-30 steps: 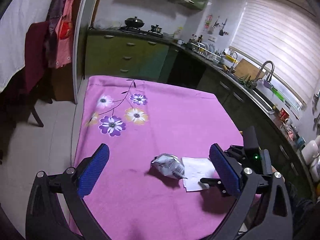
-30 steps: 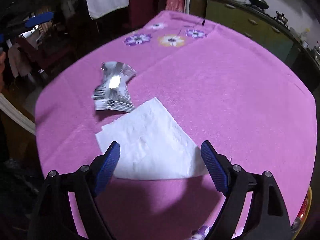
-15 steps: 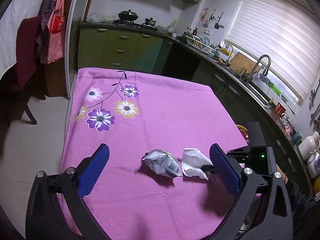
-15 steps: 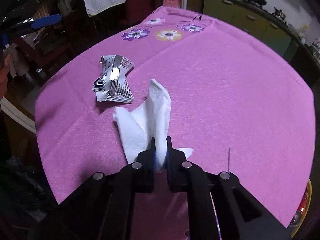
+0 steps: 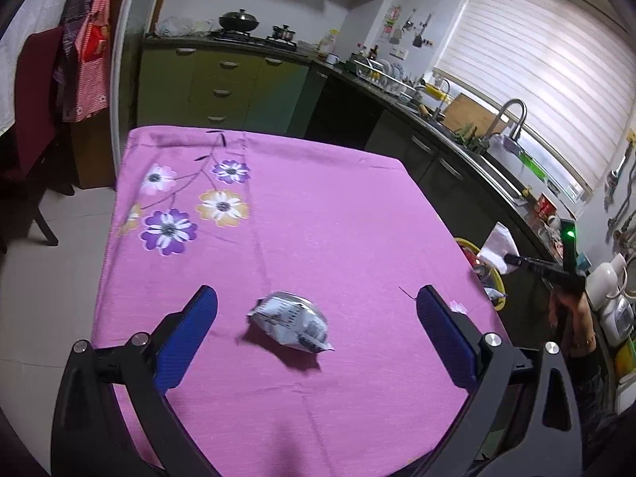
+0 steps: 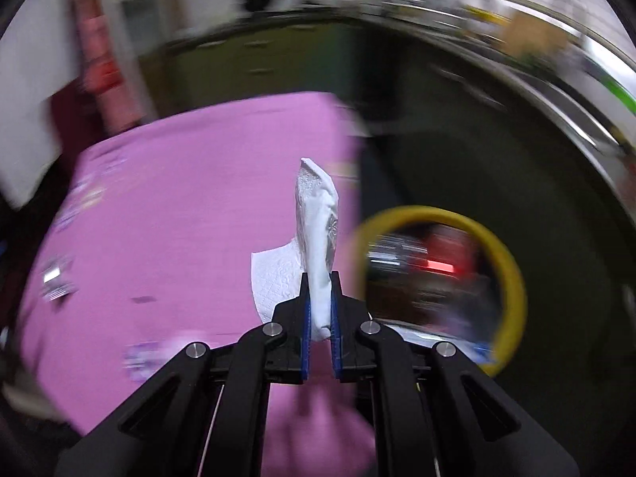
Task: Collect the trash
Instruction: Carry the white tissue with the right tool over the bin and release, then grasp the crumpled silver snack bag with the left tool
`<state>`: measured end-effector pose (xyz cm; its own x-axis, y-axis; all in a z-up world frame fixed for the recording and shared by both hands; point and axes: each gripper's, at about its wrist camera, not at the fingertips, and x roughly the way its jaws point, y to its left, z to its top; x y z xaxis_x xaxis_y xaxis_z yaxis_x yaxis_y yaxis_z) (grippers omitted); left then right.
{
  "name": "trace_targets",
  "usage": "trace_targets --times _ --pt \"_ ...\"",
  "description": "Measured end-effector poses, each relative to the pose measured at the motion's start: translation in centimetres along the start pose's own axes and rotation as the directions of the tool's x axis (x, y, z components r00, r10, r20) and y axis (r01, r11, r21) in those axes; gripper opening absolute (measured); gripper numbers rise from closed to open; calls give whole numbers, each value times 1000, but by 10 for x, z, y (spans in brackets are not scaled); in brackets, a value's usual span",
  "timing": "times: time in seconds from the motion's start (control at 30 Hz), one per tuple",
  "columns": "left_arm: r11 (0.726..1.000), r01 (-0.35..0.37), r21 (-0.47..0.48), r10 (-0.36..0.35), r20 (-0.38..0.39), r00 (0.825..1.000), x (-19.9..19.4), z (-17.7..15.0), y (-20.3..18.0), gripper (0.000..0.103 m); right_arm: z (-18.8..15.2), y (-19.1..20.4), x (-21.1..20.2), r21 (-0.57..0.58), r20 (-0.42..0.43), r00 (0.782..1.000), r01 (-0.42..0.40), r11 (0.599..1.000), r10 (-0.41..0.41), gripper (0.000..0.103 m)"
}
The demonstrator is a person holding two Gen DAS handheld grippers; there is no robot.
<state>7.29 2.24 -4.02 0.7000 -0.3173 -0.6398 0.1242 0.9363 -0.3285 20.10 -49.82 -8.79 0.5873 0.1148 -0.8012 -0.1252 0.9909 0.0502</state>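
A crumpled silver snack wrapper (image 5: 292,321) lies on the pink flowered tablecloth (image 5: 318,214), between the open fingers of my left gripper (image 5: 316,312), which hovers just above it, empty. My right gripper (image 6: 319,306) is shut on a white paper napkin (image 6: 316,230) and holds it in the air beside the table's right edge. In the left wrist view that napkin (image 5: 495,246) hangs near a yellow-rimmed trash bin (image 5: 491,274). In the blurred right wrist view the bin (image 6: 512,274) sits just right of the napkin, with trash inside.
Kitchen counters with a sink (image 5: 512,119) and a stove (image 5: 254,31) run behind and to the right of the table. A dark chair (image 5: 28,127) with hanging clothes stands at the left. The bin stands on the floor off the table's right edge.
My right gripper closed on the napkin, lifted it off the table and swung it right toward the bin. My left gripper came closer to the wrapper and stays open.
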Motion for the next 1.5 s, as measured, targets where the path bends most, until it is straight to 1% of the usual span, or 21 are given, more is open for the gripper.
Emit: trace_targets --times 0.03,0.07,0.17,0.23,0.3,0.33,0.37,0.47,0.53,0.63,0.73,0.77,0.8,0.83,0.9,0.97,1.03,1.1,1.17,1.33,1.5 --pt "1000 3 8 -3 -5 1000 2 0 -4 96 0 -16 6 21 -12 999 45 999 -45 9" --pt "1000 4 14 -4 -9 1000 4 0 -7 96 -1 -32 13 44 -31 997 71 997 -69 9" --pt "1000 5 30 -5 -18 1000 6 0 -15 96 -7 -59 38 89 -80 991 114 989 -107 9" --pt "999 4 38 -3 -19 1000 6 1 -18 96 -10 -68 53 106 -97 988 129 986 -119 12" --pt "999 2 44 -1 -20 1000 6 2 -21 96 -13 -73 59 122 -90 988 136 983 -126 24" --pt "999 0 45 1 -21 1000 6 2 -21 96 -13 -75 60 132 -83 989 136 982 -126 42" --pt "999 -3 47 4 -22 1000 6 2 -22 96 -13 -77 57 141 -72 988 142 980 -133 49" --pt "999 -3 45 5 -30 1000 8 3 -23 96 -18 -74 33 143 -6 984 177 974 -178 52" --pt "999 -3 44 4 -38 999 11 3 -24 96 -19 -73 19 149 24 982 181 972 -187 55" --pt "999 -12 42 15 -60 998 19 1 -23 96 -21 -68 0 154 52 986 148 977 -157 56" --pt "998 -26 50 30 -87 996 27 -3 -22 96 -24 -55 -14 143 80 990 102 984 -114 60" --pt "997 -24 69 30 -92 995 29 -5 -23 96 -24 -50 -15 141 86 991 86 986 -98 60" --pt "995 -16 96 25 -96 995 31 -6 -25 96 -26 -44 -17 134 90 994 51 990 -63 60" --pt "991 -6 136 21 -109 994 36 -8 -26 96 -27 -41 -21 128 89 995 29 991 -41 60" --pt "982 -11 189 36 -130 991 45 -11 -24 96 -26 -32 -20 111 87 996 -1 994 -9 60" --pt "974 4 227 29 -140 990 53 -13 -21 96 -25 -24 -17 92 85 996 -14 996 7 60" --pt "971 8 240 32 -162 986 65 -14 -15 96 -25 -15 -15 81 80 997 -30 996 23 61" --pt "971 33 237 16 -201 979 79 -15 -9 96 -24 -8 -11 73 74 997 -40 997 35 61" --pt "968 43 246 12 -220 975 89 -17 -6 96 -24 -1 -7 63 63 997 -48 997 44 62" --pt "952 26 305 45 -222 974 104 -18 -4 96 -24 8 6 44 36 997 -67 997 65 62" --pt "946 24 324 59 -243 968 115 -18 1 96 -21 17 16 39 18 996 -93 995 92 62"
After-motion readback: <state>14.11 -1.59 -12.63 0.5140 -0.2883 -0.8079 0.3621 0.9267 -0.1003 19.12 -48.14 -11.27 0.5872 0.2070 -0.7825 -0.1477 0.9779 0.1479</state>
